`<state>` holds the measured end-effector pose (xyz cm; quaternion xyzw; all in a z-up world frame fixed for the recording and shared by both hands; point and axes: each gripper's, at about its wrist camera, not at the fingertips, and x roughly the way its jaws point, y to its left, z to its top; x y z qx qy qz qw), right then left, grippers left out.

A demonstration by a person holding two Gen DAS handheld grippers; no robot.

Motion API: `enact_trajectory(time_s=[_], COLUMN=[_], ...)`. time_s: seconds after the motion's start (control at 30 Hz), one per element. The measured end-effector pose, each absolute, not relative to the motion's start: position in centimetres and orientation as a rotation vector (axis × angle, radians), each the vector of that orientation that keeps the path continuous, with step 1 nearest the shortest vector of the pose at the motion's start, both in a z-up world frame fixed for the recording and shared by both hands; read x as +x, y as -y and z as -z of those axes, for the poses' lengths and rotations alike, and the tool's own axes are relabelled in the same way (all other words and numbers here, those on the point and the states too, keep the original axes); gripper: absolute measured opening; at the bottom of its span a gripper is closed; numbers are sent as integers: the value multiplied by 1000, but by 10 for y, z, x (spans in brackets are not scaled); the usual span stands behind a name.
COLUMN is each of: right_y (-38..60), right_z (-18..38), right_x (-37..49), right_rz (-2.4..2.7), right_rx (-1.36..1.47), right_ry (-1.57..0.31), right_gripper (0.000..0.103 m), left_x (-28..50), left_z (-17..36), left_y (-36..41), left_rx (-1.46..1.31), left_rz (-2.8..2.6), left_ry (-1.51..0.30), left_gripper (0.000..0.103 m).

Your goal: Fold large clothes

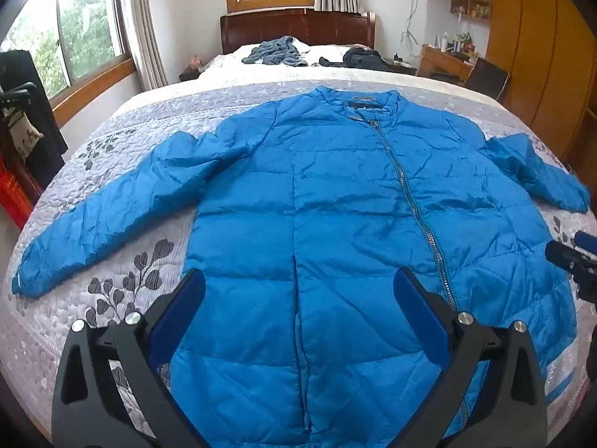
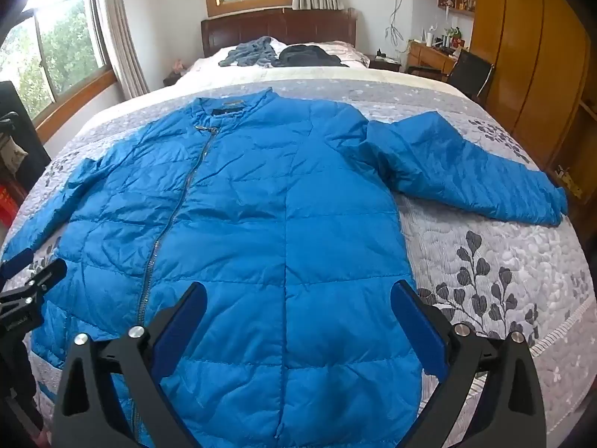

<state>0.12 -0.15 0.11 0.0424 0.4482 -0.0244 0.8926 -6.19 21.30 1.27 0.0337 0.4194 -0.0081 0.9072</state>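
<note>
Jacket laid out flat, no fold started

Jacket, blue and puffy, lies front-up on the quilt of the bed, collar toward the headboard, hem nearest the cameras. Zip closed along its length. Both sleeves spread out to the sides; left sleeve runs straight to the quilt's edge, right sleeve bends at the elbow and lies rumpled.

Left hand-held gripper hangs above the lower hem, fingers wide apart, holding nothing. Right hand-held gripper likewise above the hem on its own side, fingers apart, empty. Whether either touches the fabric cannot be told.

Other clothes heaped near the pillows, well apart from the jacket.

Risks, as judged:
- Shell looks slick and the filling lofty; a shallow pinch may take only the top layer, so the front lifts and the back stays behind.
- Trapped air could make a fold spring open.
- Left cuff sits near the bed's edge; a tug on the body may drag it over.
- Uneven pull by the two sides would skew the fold line.
</note>
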Motion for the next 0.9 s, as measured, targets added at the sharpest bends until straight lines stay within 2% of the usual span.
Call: enact_trajectory(time_s=[0.9], right_y=[-1], right_z=[7], right_x=[3], right_rz=[50], right_rx=[77], right_ry=[-919], right_gripper=[99], left_x=[-66], left_z=[-15], left_y=[-214], left_rx=[54], left_rz=[14], left_ry=[-847], left_gripper=[100])
